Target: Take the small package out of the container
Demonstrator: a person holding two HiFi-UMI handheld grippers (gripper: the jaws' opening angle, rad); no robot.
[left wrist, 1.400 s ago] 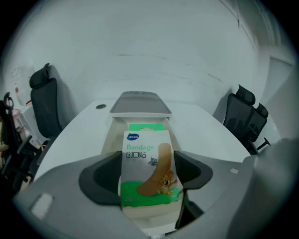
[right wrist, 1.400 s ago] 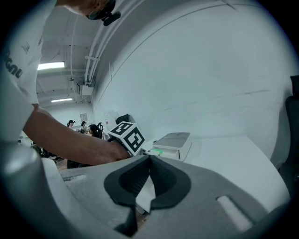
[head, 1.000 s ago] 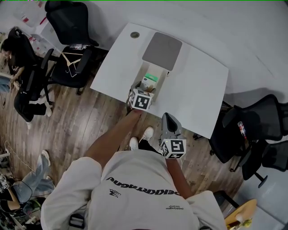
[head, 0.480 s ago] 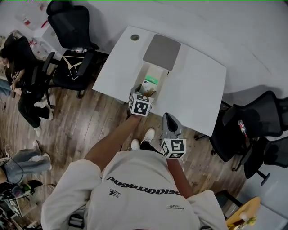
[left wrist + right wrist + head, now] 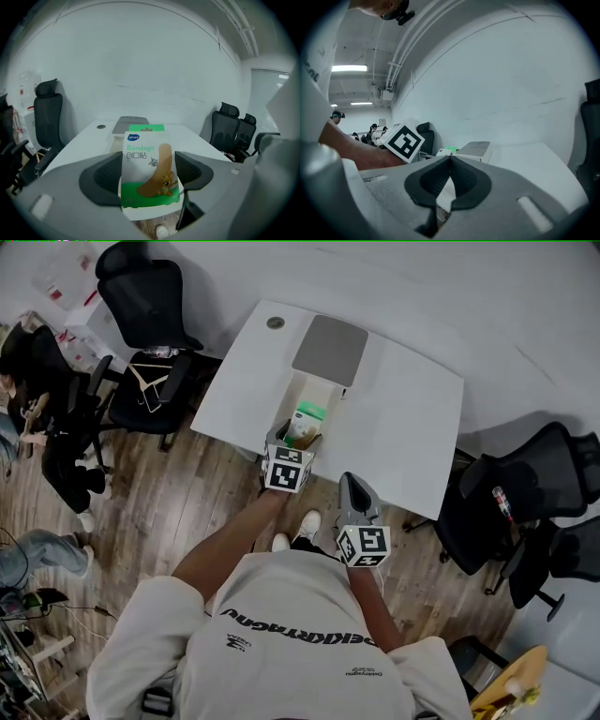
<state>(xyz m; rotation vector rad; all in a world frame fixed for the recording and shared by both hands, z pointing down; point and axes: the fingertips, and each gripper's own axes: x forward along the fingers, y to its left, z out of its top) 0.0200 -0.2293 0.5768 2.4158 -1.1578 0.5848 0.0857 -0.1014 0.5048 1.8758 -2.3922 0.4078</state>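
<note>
While right tongs (image 5: 449, 158) sit closed, left tongs (image 5: 150, 165) clamp a flat glossy bandage packet (image 5: 146, 185).

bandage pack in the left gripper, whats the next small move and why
Probably carry the bandage pack sideways and lower it onto the bare table: the left gripper clamps it, raised at the near end of the container, and open tabletop lies just to the right.

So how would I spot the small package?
Find the white table; near its front edge stands an open white container, grey lid behind it. There the left gripper clamps a flat white package marked Bandage, with a cartoon plaster over a green band; the pack behind it shows only a green top.
</note>
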